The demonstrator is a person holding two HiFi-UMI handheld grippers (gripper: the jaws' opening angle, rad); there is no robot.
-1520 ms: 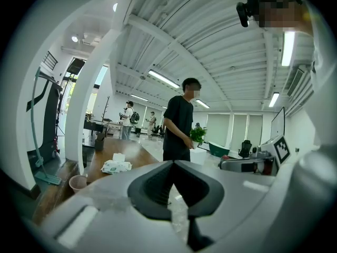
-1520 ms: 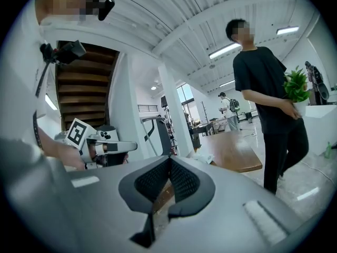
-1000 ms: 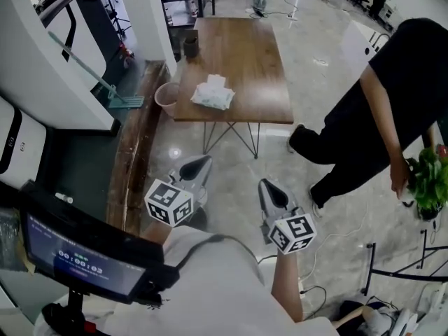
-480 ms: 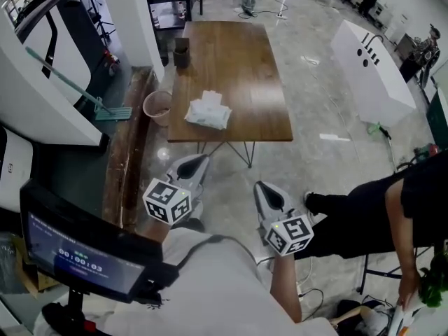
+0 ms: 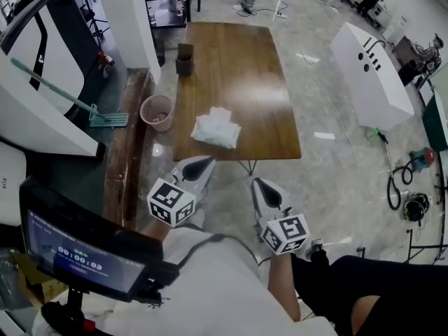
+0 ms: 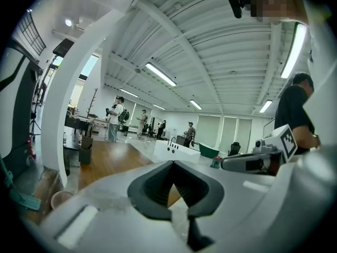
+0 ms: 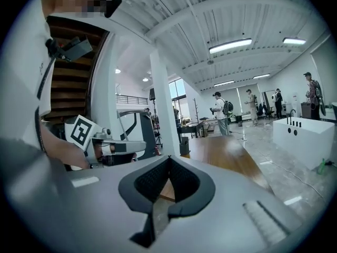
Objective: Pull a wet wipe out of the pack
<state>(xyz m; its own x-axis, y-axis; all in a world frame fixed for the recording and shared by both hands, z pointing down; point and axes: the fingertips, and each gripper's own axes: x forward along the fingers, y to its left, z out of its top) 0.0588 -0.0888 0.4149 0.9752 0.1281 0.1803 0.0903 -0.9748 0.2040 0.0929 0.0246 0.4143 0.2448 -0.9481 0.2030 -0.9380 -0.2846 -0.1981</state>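
Observation:
The white wet wipe pack lies near the front edge of the brown wooden table, with a wipe sticking up from its top. My left gripper is held in the air short of the table's front edge, just below the pack, shut and empty. My right gripper hangs lower and to the right, over the floor, also shut and empty. In the left gripper view my left gripper has its jaws meeting, with the table beyond. The right gripper view shows my right gripper the same way. Neither gripper view shows the pack.
A dark box stands at the table's far left. A pink bucket and a mop are on the floor to the left. A white cabinet lies to the right. A person's dark-clad leg is at bottom right.
The table and pack have come closer to me. The person in black has moved from the right side down to the bottom right. Both grippers stay shut.

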